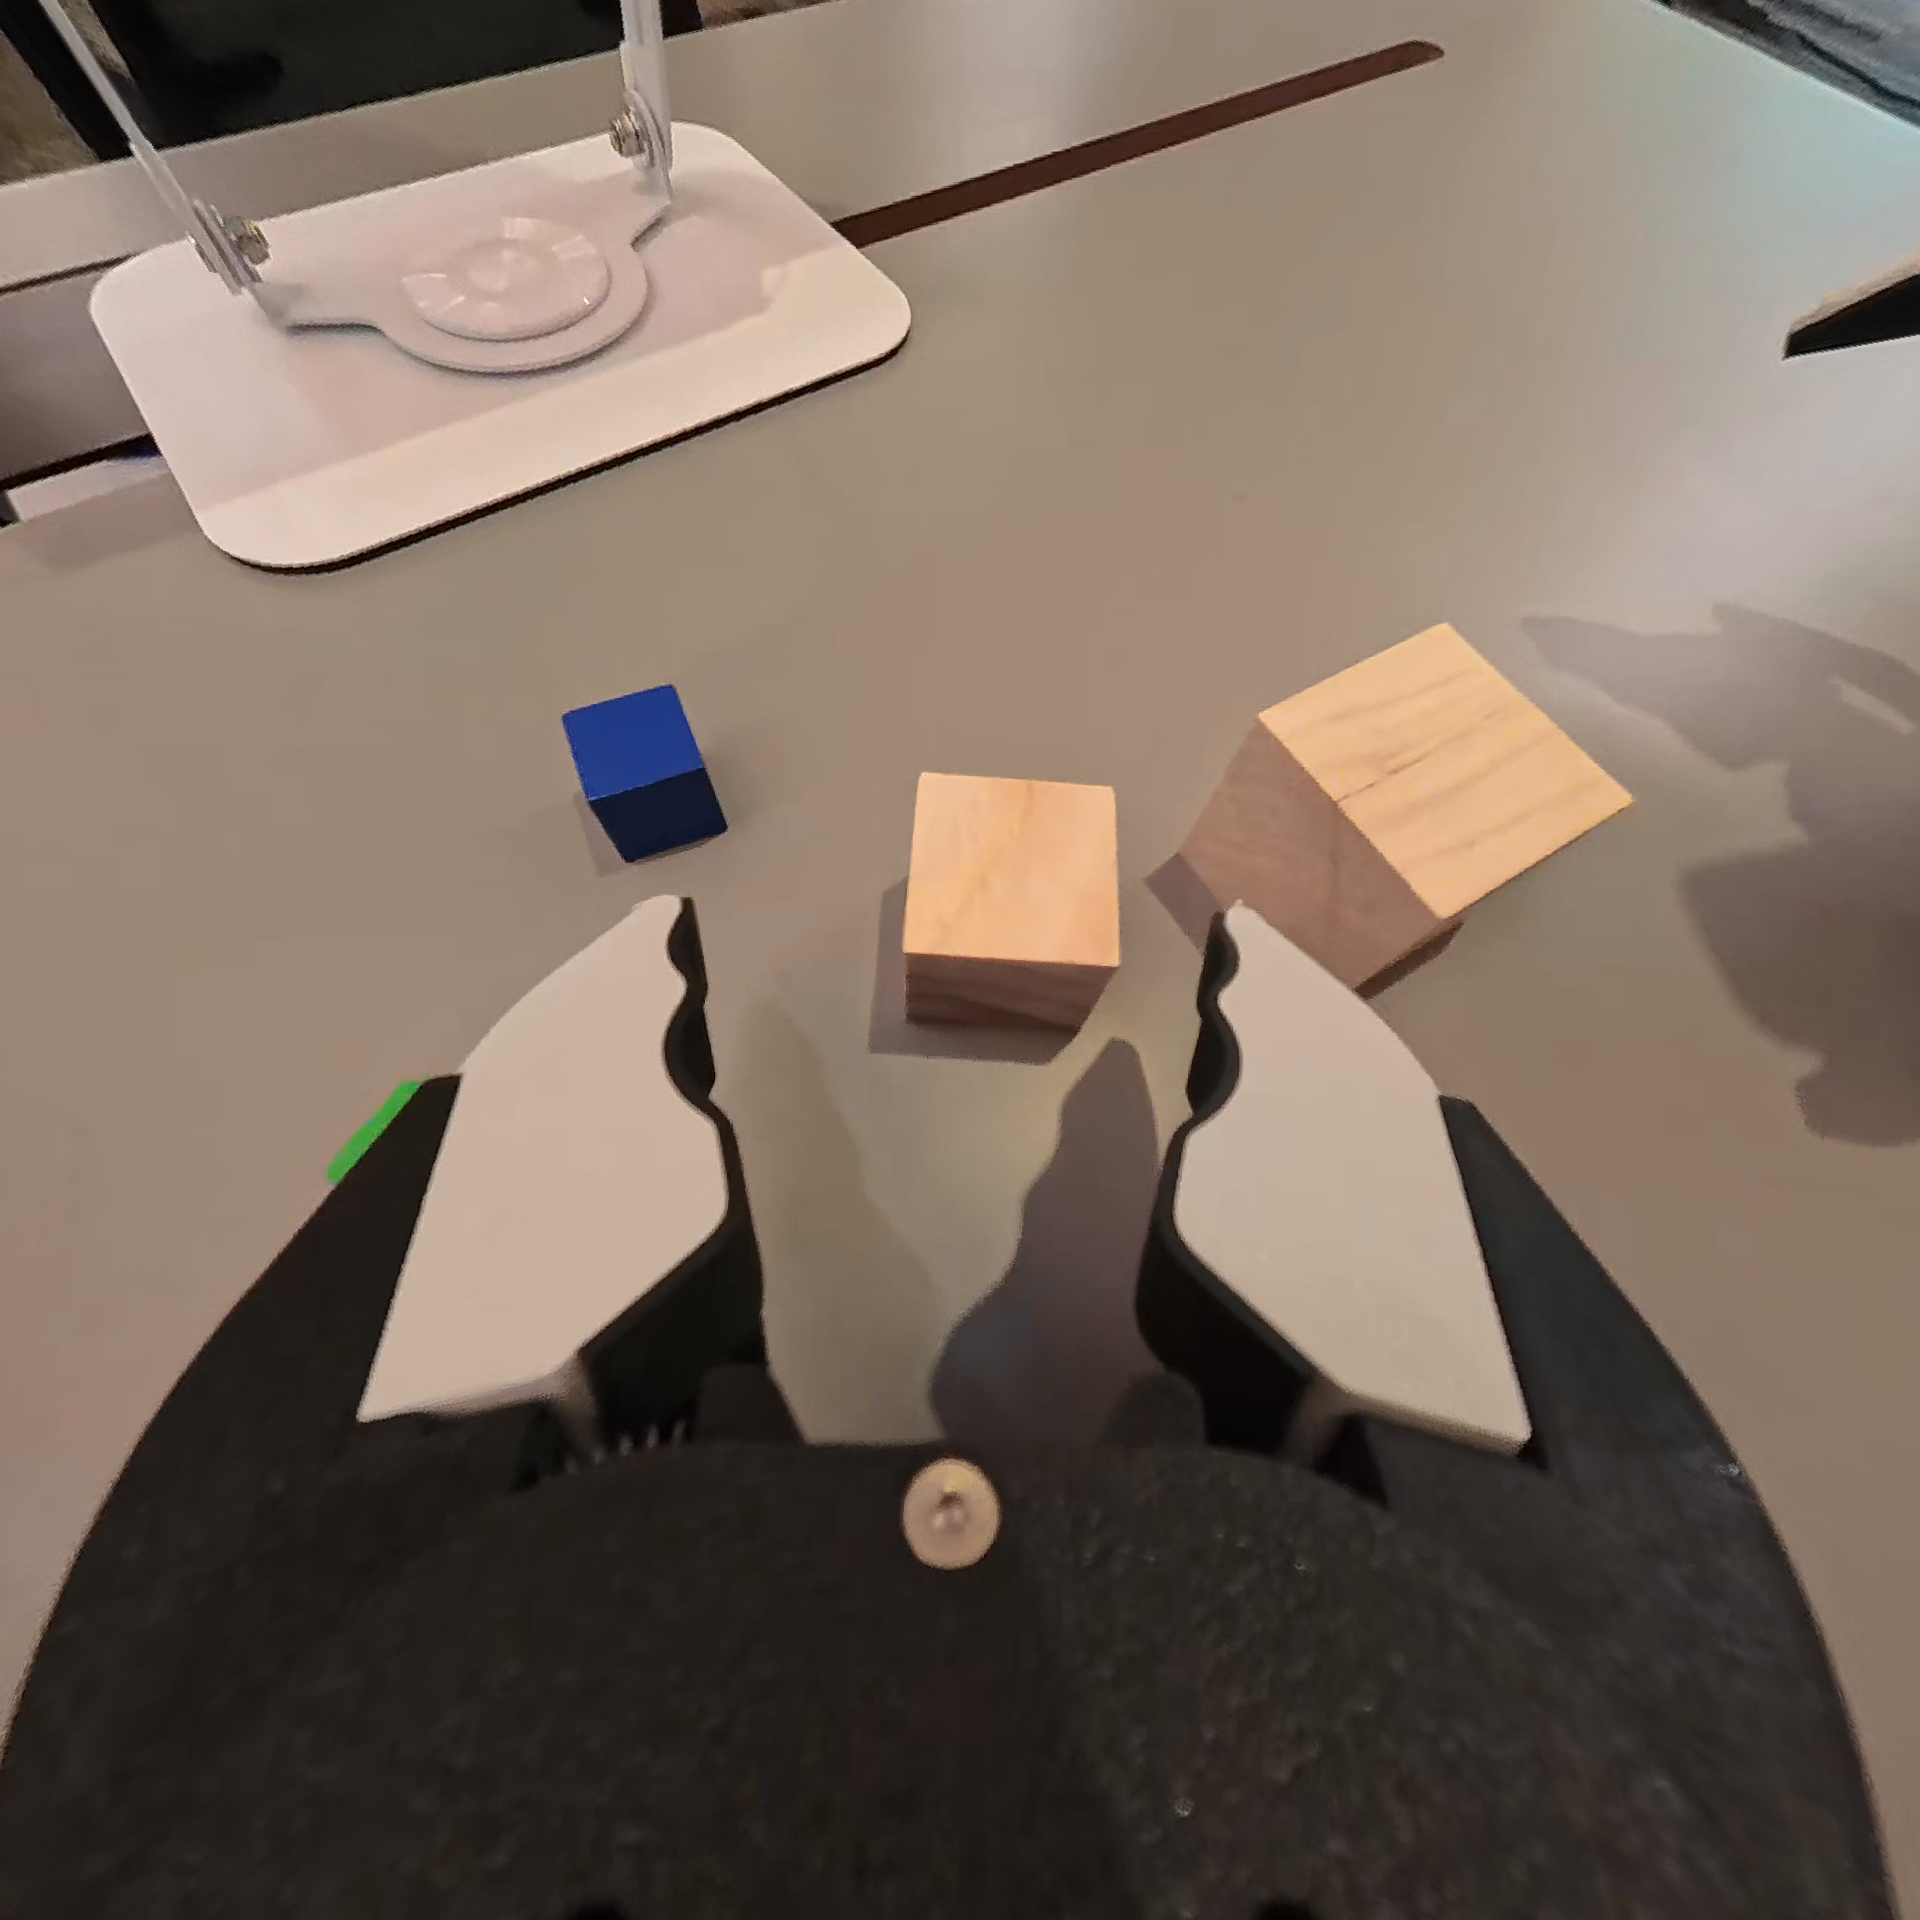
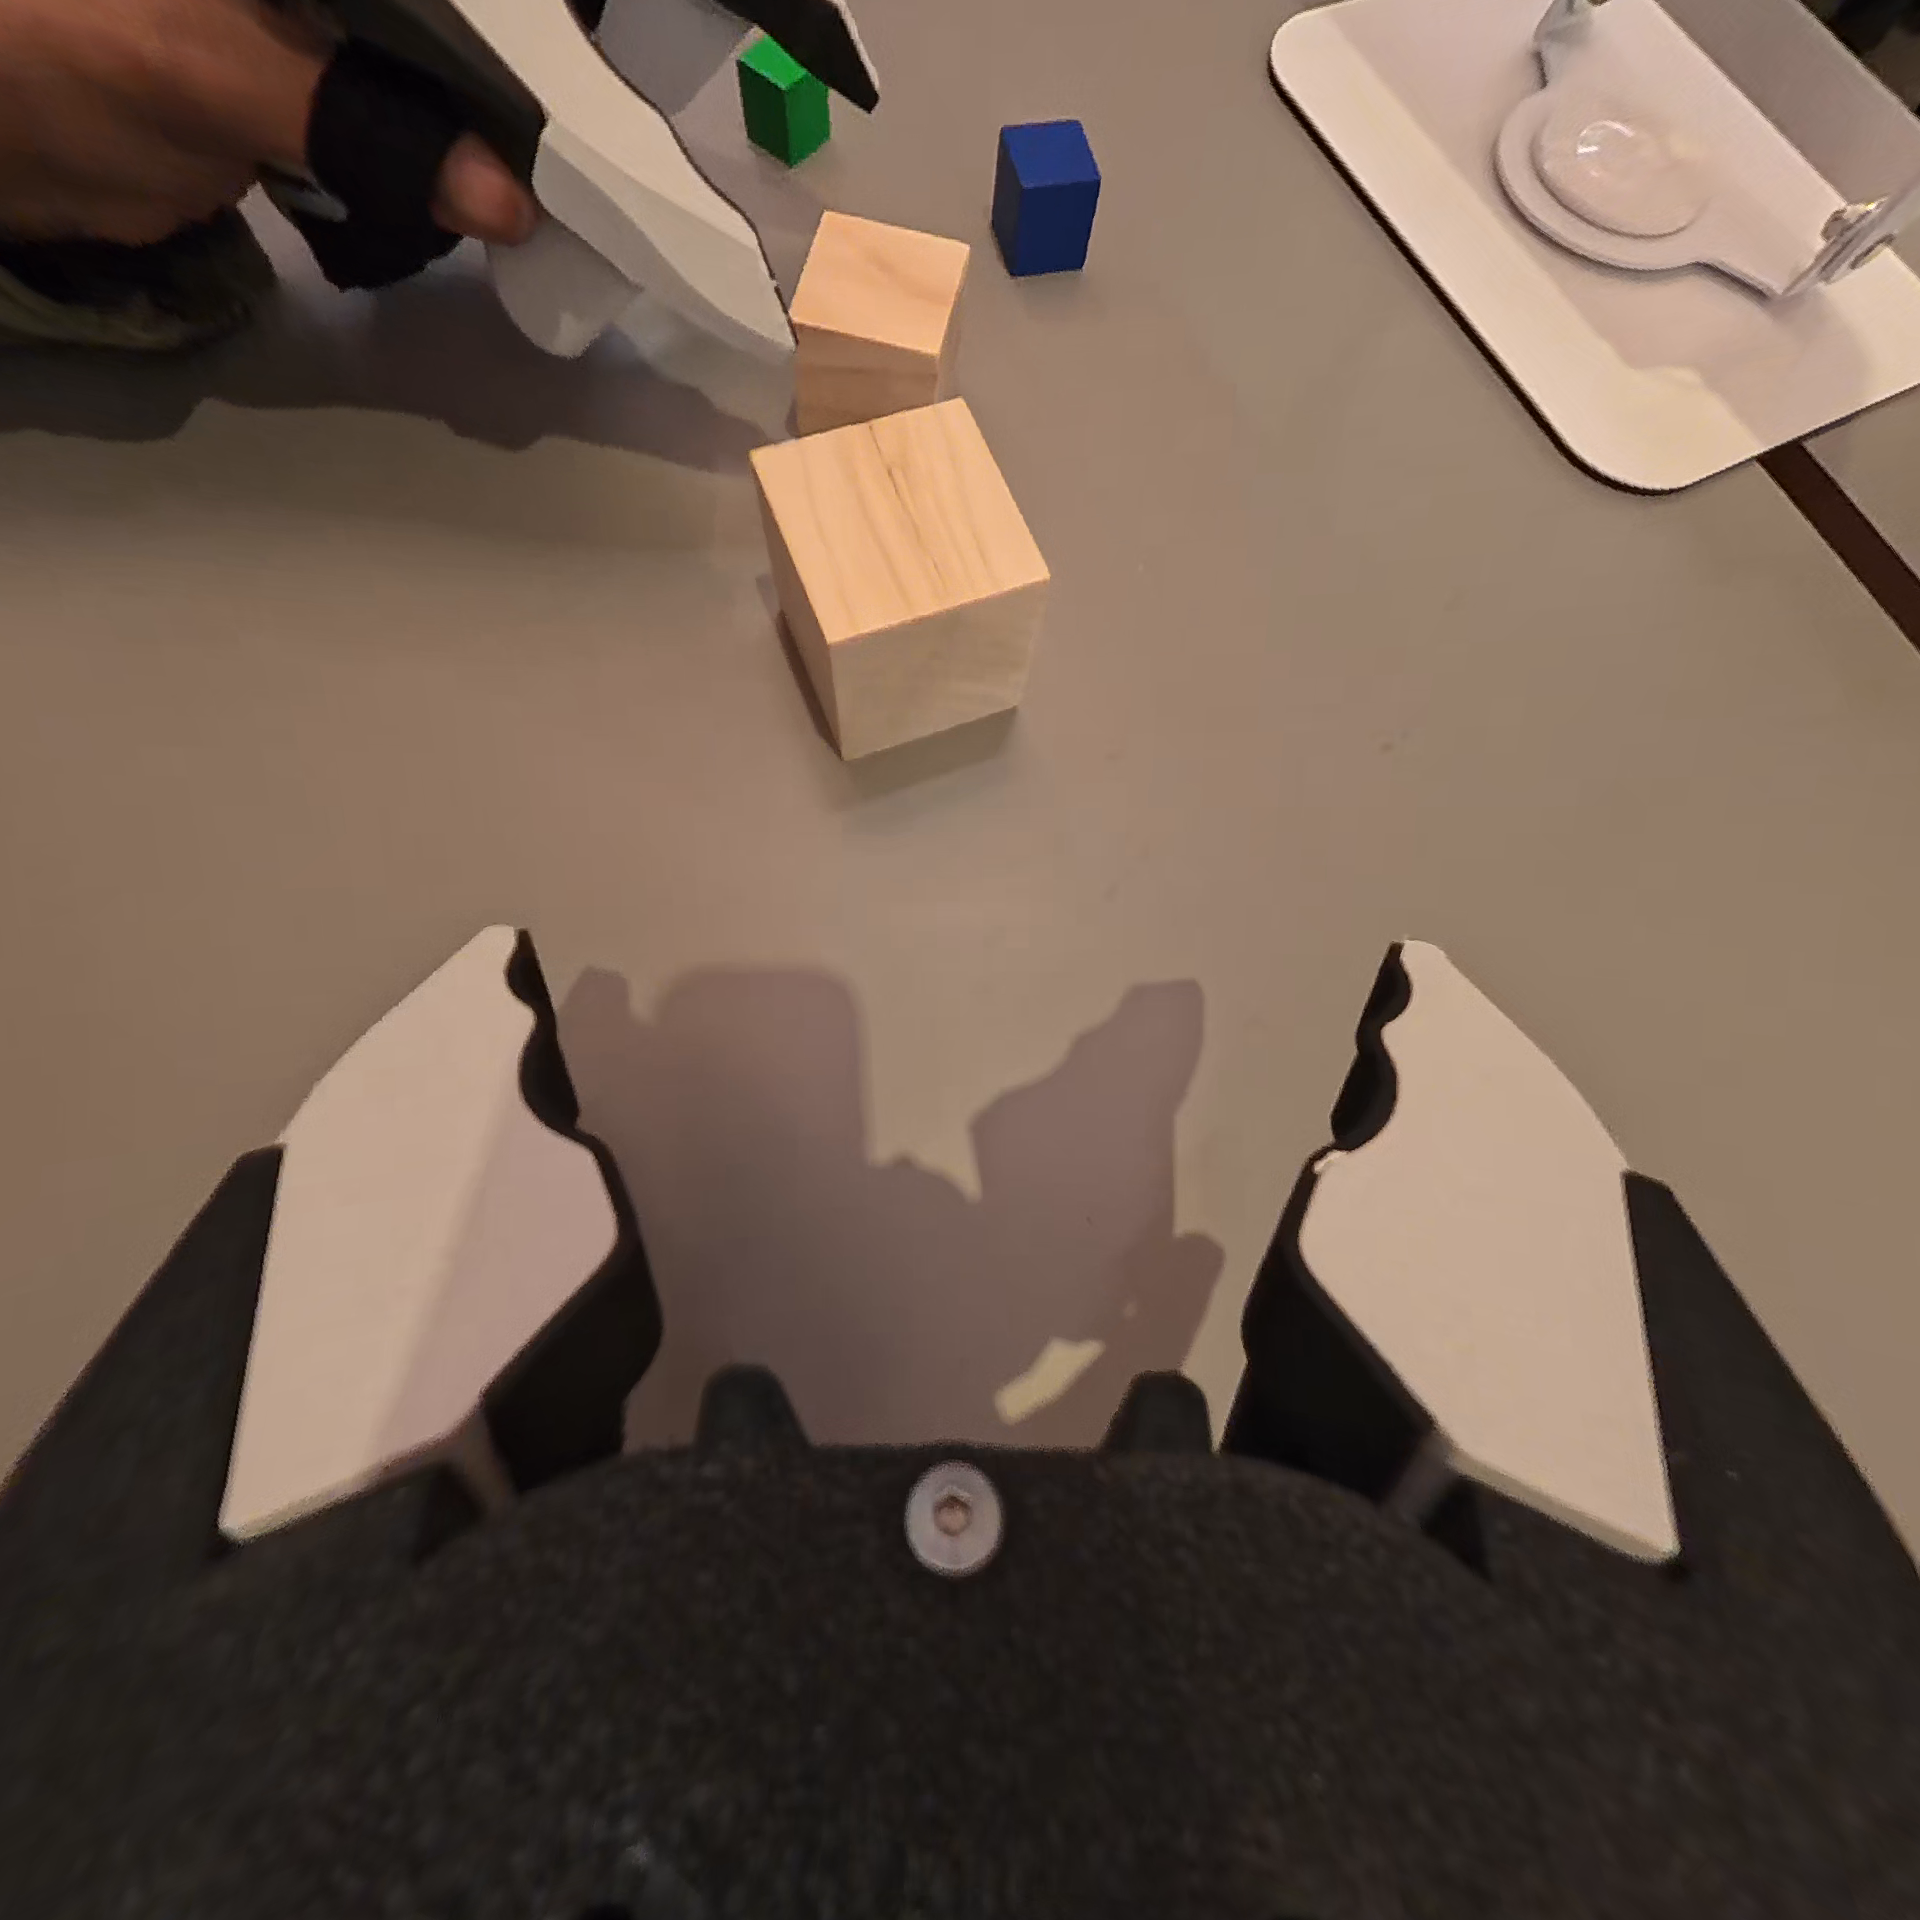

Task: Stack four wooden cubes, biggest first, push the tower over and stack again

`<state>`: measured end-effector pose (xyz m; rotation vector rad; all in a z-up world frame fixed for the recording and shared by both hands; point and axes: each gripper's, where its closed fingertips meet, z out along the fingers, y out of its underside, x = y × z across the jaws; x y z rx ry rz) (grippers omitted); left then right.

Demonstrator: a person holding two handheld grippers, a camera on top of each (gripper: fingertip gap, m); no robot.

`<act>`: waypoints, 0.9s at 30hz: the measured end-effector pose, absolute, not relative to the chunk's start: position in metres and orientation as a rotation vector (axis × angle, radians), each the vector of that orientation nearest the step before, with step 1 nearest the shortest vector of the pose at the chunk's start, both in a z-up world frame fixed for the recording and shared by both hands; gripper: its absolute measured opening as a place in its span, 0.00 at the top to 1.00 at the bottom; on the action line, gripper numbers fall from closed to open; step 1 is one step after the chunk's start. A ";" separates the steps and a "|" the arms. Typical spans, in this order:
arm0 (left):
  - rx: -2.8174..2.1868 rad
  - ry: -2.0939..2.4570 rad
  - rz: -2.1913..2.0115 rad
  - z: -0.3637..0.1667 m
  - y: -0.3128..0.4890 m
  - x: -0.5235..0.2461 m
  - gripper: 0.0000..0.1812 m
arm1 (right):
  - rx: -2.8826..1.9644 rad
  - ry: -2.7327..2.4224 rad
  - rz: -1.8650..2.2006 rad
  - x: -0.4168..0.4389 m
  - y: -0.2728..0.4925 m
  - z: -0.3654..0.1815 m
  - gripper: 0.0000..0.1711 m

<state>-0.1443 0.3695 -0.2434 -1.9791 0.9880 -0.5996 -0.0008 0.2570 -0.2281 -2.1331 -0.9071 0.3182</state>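
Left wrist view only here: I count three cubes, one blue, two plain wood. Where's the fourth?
Observer: A green cube stands on the table on the far side of the left gripper, partly hidden by it.
Operator: Right gripper state?
Observer: The right gripper is open and empty, short of the large wood cube.
Operator: What's holding the left one?
Observer: A hand in a black fingerless glove.

You see four cubes apart, unstacked: largest pale cube (image 2: pixel 899 571) at frame centre, medium pale cube (image 2: pixel 878 317) above it, blue cube (image 2: pixel 1044 197) upper right, green cube (image 2: pixel 784 104) top.
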 end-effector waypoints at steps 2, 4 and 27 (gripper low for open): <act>-1.971 0.996 -0.576 -0.246 0.368 -0.142 0.51 | -2.129 -0.887 0.329 -0.001 0.257 -0.228 0.18; -1.975 1.016 -0.543 -0.249 0.367 -0.140 0.52 | -2.125 -0.877 0.339 -0.002 0.256 -0.229 0.18; -1.923 1.233 -0.822 -0.215 0.362 -0.133 0.75 | -2.048 -0.739 0.389 -0.010 0.228 -0.202 0.22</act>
